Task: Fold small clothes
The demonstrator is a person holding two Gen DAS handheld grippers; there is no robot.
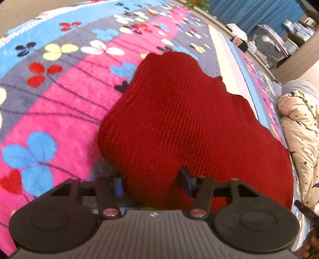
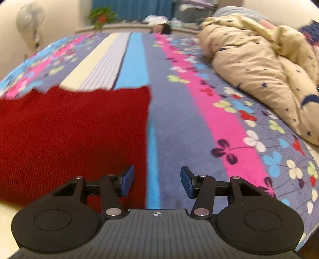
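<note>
A dark red knit garment [image 1: 179, 119] lies on a flowered fleece blanket [image 1: 59, 99] and bulges up in front of the left wrist camera. My left gripper [image 1: 152, 184] is shut on its near edge, with the knit bunched between the two blue pads. In the right wrist view the same garment [image 2: 69, 129] spreads flat to the left, with a straight right edge. My right gripper [image 2: 157, 182] stands open just past that edge, over the blanket [image 2: 179, 119]. Its left pad [image 2: 127, 181] hangs above the garment's border, and nothing is between the pads.
A bunched cream quilt with dark stars [image 2: 259, 65] lies along the right side of the bed, also at the far right of the left wrist view [image 1: 299, 123]. Beyond the bed are a standing fan [image 2: 30, 20], a potted plant [image 2: 101, 16] and cluttered shelves [image 1: 269, 43].
</note>
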